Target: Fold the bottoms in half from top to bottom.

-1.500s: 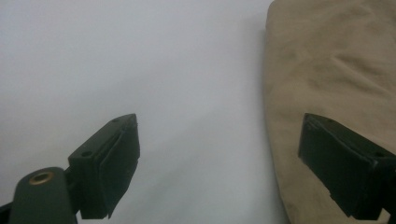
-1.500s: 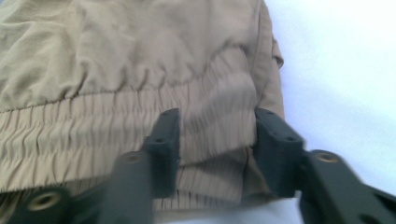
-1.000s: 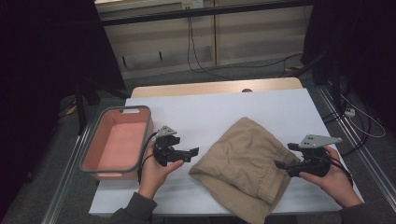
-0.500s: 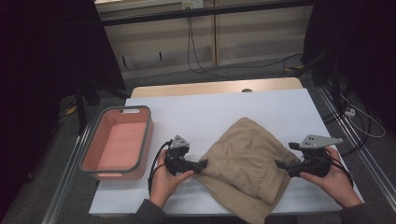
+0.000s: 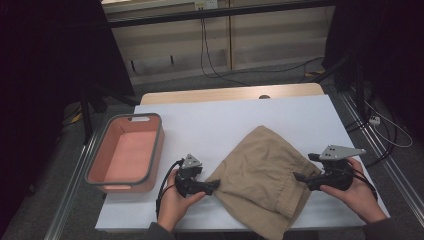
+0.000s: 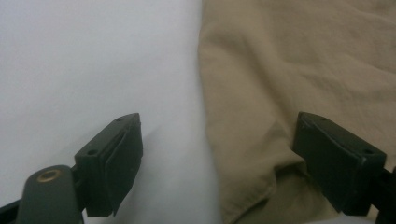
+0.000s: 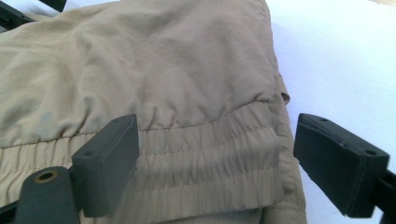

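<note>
Your left gripper [image 5: 212, 186] sits at the near left corner of the khaki shorts [image 5: 260, 170], which lie crumpled on the white table [image 5: 220, 120], near edge, right of centre. Its jaws have just been closing but stand spread, straddling the hem corner [image 6: 252, 186], one pad over fabric, one over bare table; nothing pinched yet. Risk: closing from here could catch only the top layer, or push the hem aside and nip nothing. Your right gripper [image 5: 300, 177] is spread wide around the elastic waistband [image 7: 205, 154], pads off the cloth; a shallow bite on that gathered edge may slip once you lift. Uneven grips would let the shorts twist or sag. Farther left the pink bin [image 5: 150, 145] stands empty, apart from the shorts; nothing blocks the way to it. Cables [image 5: 220, 65] run on the floor beyond the table
</note>
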A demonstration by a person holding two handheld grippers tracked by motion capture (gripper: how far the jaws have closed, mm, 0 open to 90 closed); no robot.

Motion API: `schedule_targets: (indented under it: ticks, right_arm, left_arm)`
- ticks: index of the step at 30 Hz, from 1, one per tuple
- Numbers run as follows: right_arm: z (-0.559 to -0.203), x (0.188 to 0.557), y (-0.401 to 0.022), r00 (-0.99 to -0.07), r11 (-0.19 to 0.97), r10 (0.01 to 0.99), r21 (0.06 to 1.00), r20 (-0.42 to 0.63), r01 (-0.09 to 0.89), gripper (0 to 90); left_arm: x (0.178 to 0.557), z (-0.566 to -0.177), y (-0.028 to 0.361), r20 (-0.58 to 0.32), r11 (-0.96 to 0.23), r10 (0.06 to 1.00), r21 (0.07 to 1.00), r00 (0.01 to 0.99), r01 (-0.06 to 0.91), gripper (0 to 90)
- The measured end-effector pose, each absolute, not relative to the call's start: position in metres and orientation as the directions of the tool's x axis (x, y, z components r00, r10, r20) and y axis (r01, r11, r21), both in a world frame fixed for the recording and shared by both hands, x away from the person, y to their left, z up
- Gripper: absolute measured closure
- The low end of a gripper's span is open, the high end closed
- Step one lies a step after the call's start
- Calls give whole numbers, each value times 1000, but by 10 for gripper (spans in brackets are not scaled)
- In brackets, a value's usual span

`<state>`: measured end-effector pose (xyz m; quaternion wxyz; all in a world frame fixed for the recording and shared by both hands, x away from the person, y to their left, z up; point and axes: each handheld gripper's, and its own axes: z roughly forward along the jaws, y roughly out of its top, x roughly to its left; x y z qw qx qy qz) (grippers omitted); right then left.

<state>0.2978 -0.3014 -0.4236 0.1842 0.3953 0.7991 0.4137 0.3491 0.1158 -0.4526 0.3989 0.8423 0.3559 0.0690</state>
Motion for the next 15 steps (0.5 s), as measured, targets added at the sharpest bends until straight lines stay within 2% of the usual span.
schedule_targets:
  ticks: [9, 15]
  right_arm:
    - [-422, 297, -302, -617, 345, 786, 811, 26, 473, 142]
    - [-423, 297, -302, -617, 347, 787, 809, 25, 475, 142]
  left_arm:
    - [344, -455, 116, -174, -428, 657, 715, 733, 553, 251]
    - [342, -452, 113, -165, -454, 650, 698, 741, 554, 343]
